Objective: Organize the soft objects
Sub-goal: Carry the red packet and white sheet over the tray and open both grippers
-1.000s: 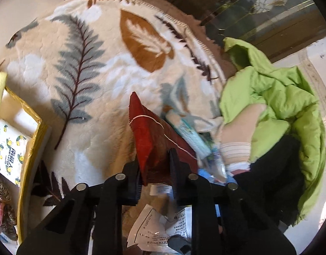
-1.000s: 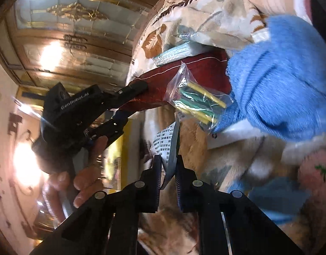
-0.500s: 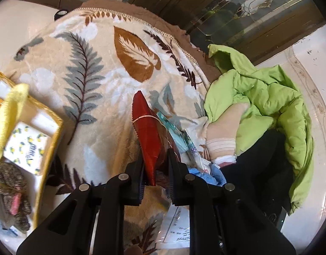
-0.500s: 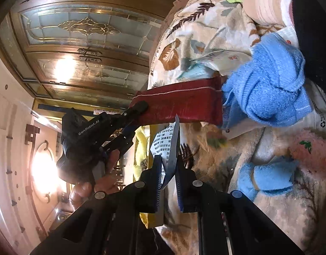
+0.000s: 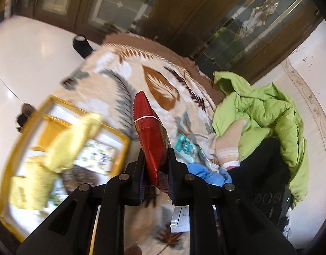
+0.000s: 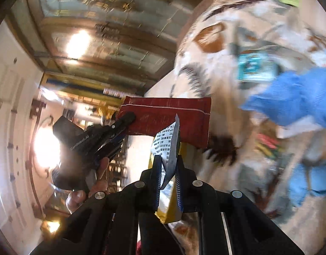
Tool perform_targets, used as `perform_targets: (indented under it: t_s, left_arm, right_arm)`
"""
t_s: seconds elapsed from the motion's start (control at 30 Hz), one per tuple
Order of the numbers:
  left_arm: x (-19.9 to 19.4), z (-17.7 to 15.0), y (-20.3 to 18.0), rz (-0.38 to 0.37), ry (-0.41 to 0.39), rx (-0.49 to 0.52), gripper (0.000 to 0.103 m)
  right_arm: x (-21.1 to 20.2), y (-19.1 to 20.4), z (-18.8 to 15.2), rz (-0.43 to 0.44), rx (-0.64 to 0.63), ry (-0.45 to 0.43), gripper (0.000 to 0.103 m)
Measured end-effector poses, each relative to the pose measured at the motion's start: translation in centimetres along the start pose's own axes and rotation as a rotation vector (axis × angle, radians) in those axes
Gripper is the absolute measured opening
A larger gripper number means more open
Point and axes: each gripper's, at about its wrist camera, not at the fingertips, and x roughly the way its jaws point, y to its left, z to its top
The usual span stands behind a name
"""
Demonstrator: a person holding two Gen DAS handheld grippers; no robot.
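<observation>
My left gripper (image 5: 155,159) is shut on a dark red foil pouch (image 5: 148,131), held up above the leaf-patterned blanket (image 5: 112,85). From the right wrist view the same red pouch (image 6: 169,116) hangs in the left gripper (image 6: 129,116), which a hand holds. My right gripper (image 6: 168,165) is shut on a thin white packet printed with text (image 6: 167,142). A blue cloth (image 5: 207,174) lies on the blanket beside a teal packet (image 5: 185,147); both show in the right wrist view too, the blue cloth (image 6: 296,97) and the teal packet (image 6: 254,68).
A gold-rimmed box (image 5: 118,136) with yellow soft items (image 5: 71,140) sits at the left. A lime green jacket (image 5: 267,114) and black garment (image 5: 260,165) lie at the right. Glass-fronted wooden cabinets (image 5: 205,17) stand behind. White floor (image 5: 29,53) surrounds the blanket.
Both grippers have lifted away from the blanket with their packets. The left one swung toward the gold-rimmed box, which now fills more of its view. The views are blurred by motion.
</observation>
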Motion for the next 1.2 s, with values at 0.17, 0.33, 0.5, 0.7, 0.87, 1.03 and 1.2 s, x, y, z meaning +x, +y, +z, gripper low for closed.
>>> perform_targets:
  t_s: [0.17,0.33,0.5,0.7,0.87,1.03,1.2]
  left_arm:
    - [-4.7,-0.1,3.2,0.07,-0.038,0.022,0.014]
    - [-6.6,-1.1,7.6,0.154,-0.014,0.001,0.015]
    - [-6.5,-2.1,11.7,0.204,0.036,-0.035,0.015]
    - [-5.0,-2.9,13.5,0.333,0.081,-0.005,0.025]
    - [-2.8,-4.5,13.8,0.434,0.089,0.04,0.064]
    - [-1.1,-5.7,13.4,0.458,0.094,0.061,0.082]
    - [-1.6,-6.3,14.2,0.463,0.107,0.004,0.082]
  right_arm:
    - [5.1,4.5,0.6,-0.006,-0.11,0.104,0.012]
    - [11.6,7.2,0.1,-0.051,-0.192,0.226,0.012]
    - [17.2,7.9,-0.3,-0.123,-0.252,0.349,0.012]
    - [20.6,9.2,0.0,-0.401,-0.441,0.337,0.03]
    - [21.7,9.8,-1.1,-0.625,-0.597,0.273,0.036]
    - [20.4,9.5,-1.6,-0.682,-0.632,0.228,0.036]
    - [18.6,10.2,-1.4,-0.651,-0.613,0.184,0.042]
